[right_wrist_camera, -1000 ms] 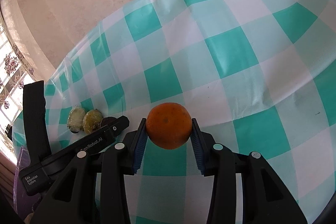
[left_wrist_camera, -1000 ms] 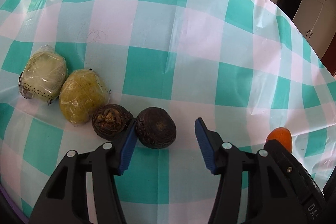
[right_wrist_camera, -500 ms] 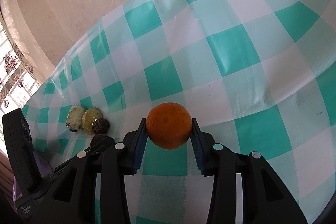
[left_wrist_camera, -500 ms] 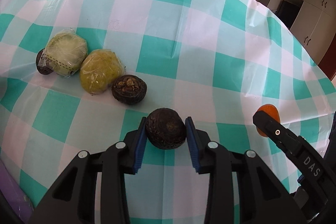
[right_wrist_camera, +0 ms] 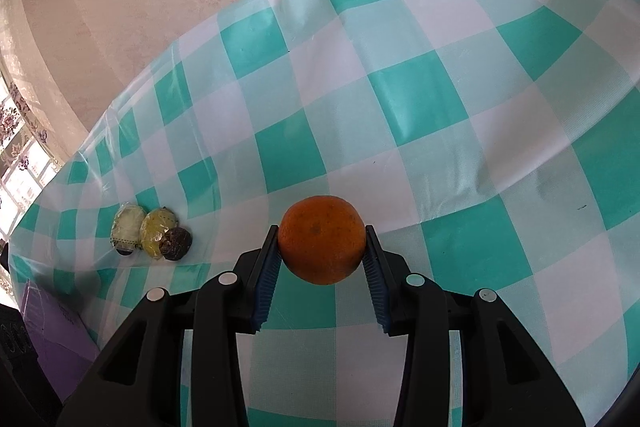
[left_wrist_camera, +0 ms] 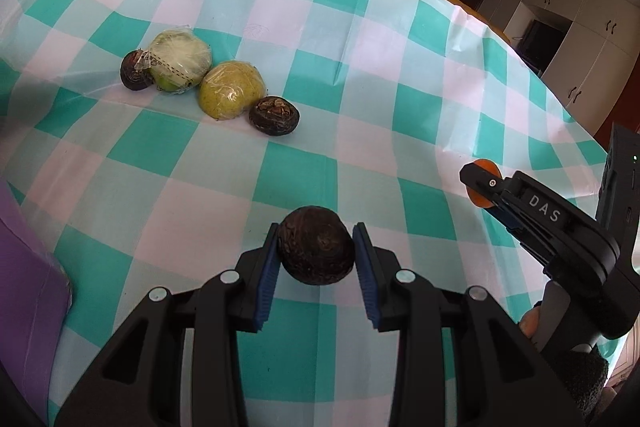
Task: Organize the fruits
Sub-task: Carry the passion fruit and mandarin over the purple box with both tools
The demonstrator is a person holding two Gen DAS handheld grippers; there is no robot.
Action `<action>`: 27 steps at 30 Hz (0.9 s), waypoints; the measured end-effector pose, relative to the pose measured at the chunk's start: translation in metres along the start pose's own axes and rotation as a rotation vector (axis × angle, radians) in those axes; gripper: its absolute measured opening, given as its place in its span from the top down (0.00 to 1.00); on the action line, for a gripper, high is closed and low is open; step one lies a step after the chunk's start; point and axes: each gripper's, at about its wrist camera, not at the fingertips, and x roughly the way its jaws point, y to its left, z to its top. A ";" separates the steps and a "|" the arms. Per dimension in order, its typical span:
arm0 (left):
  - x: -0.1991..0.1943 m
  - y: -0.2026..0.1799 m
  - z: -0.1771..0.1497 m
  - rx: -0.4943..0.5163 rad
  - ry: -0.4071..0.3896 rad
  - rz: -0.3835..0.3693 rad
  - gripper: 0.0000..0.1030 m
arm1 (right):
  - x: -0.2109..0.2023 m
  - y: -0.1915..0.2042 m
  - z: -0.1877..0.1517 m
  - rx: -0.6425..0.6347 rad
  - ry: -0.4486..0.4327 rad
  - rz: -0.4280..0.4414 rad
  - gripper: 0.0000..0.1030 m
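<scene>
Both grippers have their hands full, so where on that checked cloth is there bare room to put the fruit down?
Bare checked tablecloth stretches from the dark fruit on the cloth rightward to the far edge, and between that row and the left gripper. In the right wrist view, cloth ahead of the orange is bare too. Crowded: the wrapped fruits at left.

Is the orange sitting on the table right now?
No, the orange is clamped between the right gripper's blue pads, held above the checked tablecloth.

Glossy plastic tablecloth (left_wrist_camera: 168, 147); rough matt dark fruit (left_wrist_camera: 317, 251); 2 film-wrapped fruits (left_wrist_camera: 232, 89).
</scene>
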 end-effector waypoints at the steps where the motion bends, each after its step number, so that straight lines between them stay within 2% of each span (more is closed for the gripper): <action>1: -0.004 0.002 -0.005 0.003 0.005 -0.009 0.65 | -0.002 0.000 -0.003 0.003 0.006 0.002 0.61; 7: -0.022 0.013 -0.025 -0.012 0.033 -0.037 0.65 | -0.019 -0.001 -0.027 0.020 0.057 -0.003 0.61; 14: -0.047 0.017 -0.047 0.006 0.024 -0.041 0.65 | -0.047 0.015 -0.060 -0.041 0.070 -0.006 0.61; 27: -0.098 0.038 -0.091 0.009 0.005 -0.032 0.65 | -0.093 0.040 -0.123 -0.135 0.146 -0.036 0.61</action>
